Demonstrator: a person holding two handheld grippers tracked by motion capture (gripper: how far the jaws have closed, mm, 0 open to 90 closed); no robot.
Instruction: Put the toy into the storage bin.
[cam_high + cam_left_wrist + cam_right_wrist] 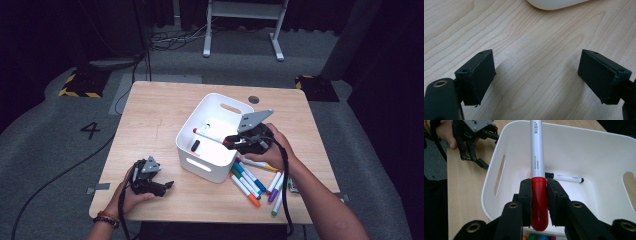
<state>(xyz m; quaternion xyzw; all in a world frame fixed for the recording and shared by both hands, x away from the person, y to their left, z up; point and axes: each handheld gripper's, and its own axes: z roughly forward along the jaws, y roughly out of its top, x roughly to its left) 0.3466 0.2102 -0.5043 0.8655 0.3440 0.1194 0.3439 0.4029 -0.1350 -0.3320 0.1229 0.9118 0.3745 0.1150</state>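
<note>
Right gripper (539,195) is clamped on the red cap of a marker (537,152), held over the white bin (197,162) mid-surface. One black-capped marker (565,178) lies inside the bin. Loose markers (250,181) lie near the front edge. Left gripper (536,75) rests near the front-left corner, jaws wide, holding nothing.

floor: grey carpet (45,145) | table: light wood (150,110) | surroundings: dark

Bare table (150,115) left of white bin (200,165), markers (252,182) crowding its right.
</note>
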